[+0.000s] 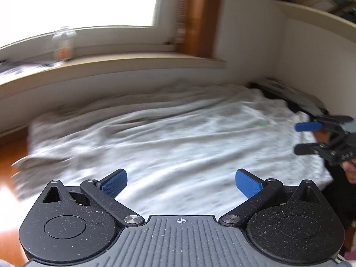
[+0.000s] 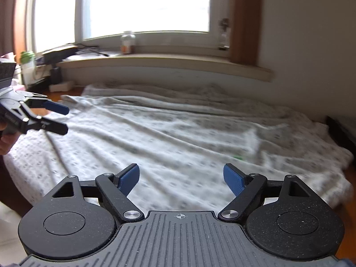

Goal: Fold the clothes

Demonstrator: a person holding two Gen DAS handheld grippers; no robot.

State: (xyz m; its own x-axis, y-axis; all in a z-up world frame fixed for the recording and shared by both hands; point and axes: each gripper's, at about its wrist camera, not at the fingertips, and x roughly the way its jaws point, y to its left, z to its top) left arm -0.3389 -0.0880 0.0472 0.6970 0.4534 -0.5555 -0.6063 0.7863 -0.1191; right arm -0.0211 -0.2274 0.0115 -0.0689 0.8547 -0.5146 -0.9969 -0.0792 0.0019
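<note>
While both grippers hover spread and empty, the cloth lies flat on the floor at 12 o'clock of each, long axis 9-to-3. Left gripper and right gripper look about equally near its front edge.

Both grippers are held out level, side by side: left gripper jaws spread wide, right gripper likewise, each seemingly empty-handed
</note>
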